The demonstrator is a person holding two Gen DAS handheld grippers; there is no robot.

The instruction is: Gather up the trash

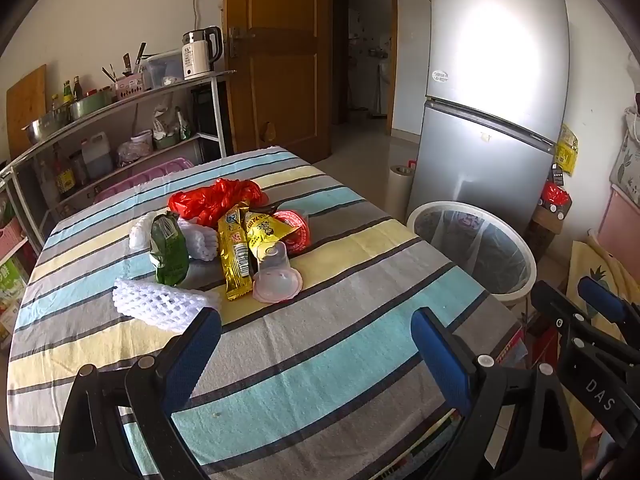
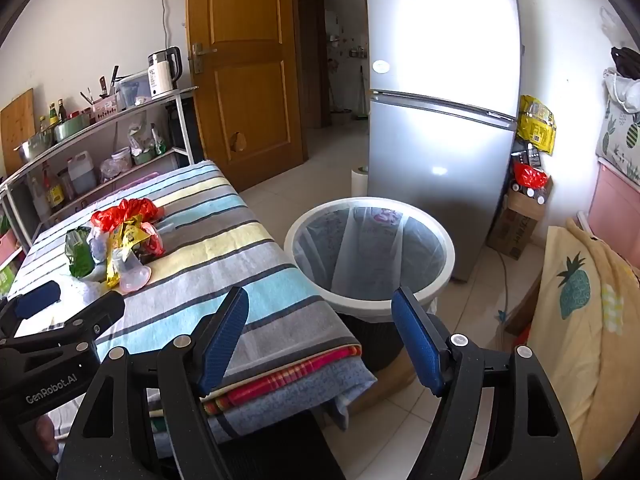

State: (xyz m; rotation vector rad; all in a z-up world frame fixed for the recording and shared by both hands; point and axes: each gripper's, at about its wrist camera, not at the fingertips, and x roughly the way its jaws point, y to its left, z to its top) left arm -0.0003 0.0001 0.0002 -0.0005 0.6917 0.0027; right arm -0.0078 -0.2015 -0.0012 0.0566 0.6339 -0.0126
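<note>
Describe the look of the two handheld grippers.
Left gripper: black plastic frame with silver rivets, two flat fingers faced with blue textured pads. Right gripper: the same build, white "DAS" lettering on its side. The left one's body reads "GenRobot.AI".

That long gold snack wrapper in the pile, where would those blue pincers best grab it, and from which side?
Probably the gold wrapper is best taken at its near, crimped end, which sticks out of the pile toward the open left gripper. It lies flat, lengthwise toward the camera, so I would come from above with the fingers spanning its narrow width. The clear plastic cup sits close on its right, so stay low on the strip.
</note>
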